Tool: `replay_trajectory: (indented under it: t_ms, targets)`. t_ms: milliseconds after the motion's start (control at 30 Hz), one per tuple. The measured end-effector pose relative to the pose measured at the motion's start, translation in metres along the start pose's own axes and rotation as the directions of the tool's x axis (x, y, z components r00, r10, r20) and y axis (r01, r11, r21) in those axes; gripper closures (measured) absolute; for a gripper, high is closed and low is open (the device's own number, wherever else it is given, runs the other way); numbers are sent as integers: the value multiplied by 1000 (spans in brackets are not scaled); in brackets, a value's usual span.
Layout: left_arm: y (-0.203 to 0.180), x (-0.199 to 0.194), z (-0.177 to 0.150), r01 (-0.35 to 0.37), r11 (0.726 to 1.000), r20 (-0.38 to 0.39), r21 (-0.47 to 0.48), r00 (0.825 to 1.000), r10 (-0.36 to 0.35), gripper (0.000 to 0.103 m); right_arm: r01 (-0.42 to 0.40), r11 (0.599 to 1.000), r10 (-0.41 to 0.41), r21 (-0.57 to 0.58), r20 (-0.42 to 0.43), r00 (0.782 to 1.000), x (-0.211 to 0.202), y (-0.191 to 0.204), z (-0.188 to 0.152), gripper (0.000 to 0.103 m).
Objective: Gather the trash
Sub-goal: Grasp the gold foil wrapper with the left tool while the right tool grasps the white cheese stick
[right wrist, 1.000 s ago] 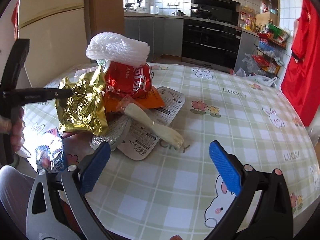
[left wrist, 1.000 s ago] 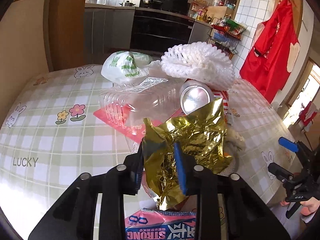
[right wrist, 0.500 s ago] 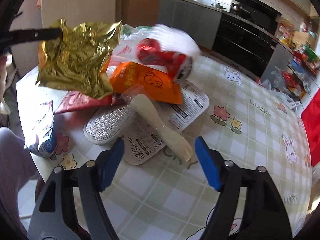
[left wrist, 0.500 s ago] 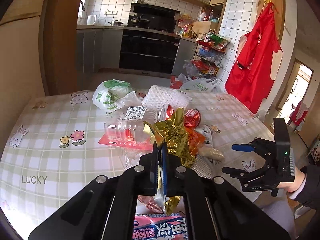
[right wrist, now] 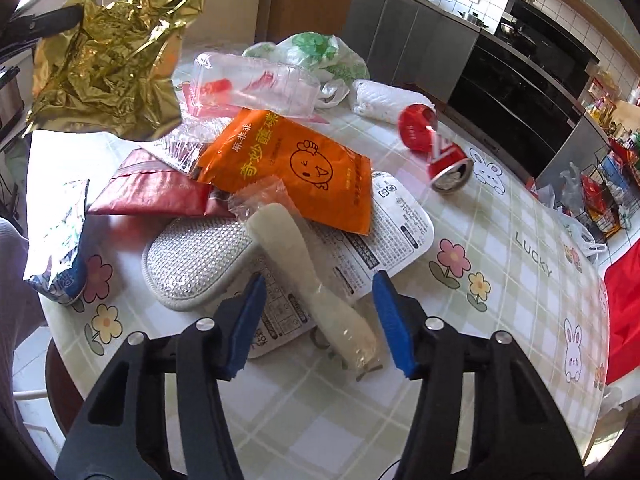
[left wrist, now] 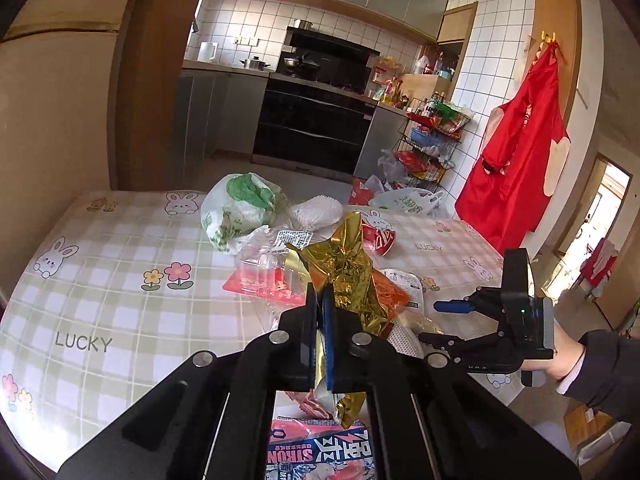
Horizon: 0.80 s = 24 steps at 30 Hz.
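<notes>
My left gripper is shut on a crumpled gold foil wrapper, which hangs clear above the trash pile; the right wrist view has the gold foil wrapper at upper left. My right gripper points down over a pale plastic-wrapped spoon. Its jaws are closing, and the spoon's handle lies between the blue pads without touching them. The spoon rests on a white printed lid and a silver scrub pad. From the left wrist view, the right gripper is at the table's right edge.
On the checked tablecloth lie an orange snack bag, a dark red packet, a clear plastic box, a white foam net, a red can on its side and a green-white bag. A blue-silver packet hangs over the near edge.
The left gripper shut on the gold wrapper and lifted it off the pile. The right gripper came down over the spoon, its jaws narrowing. The red can dropped onto the table.
</notes>
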<state>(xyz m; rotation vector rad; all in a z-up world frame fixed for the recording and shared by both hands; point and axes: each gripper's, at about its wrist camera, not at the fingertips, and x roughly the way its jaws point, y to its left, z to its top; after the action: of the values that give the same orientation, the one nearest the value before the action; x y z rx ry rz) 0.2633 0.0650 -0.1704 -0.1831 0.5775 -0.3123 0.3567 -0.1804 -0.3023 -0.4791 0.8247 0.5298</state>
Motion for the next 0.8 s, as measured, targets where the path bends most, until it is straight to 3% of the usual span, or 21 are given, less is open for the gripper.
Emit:
replay_trajectory:
  t_ms: [200, 433, 800]
  targets:
    - [5, -5, -4, -11, 1000, 6, -16, 1000, 11, 100, -16, 1000, 16, 10, -8, 1000, 12, -5, 12, 55]
    - [3, -11, -6, -17, 1000, 12, -24, 1000, 18, 100, -35, 998, 36, 46, -22, 999, 14, -6, 8, 77]
    - [2, -22, -14, -21, 999, 13, -42, 1000, 22, 100, -78, 972, 74, 223, 26, 997, -5, -17, -14, 82]
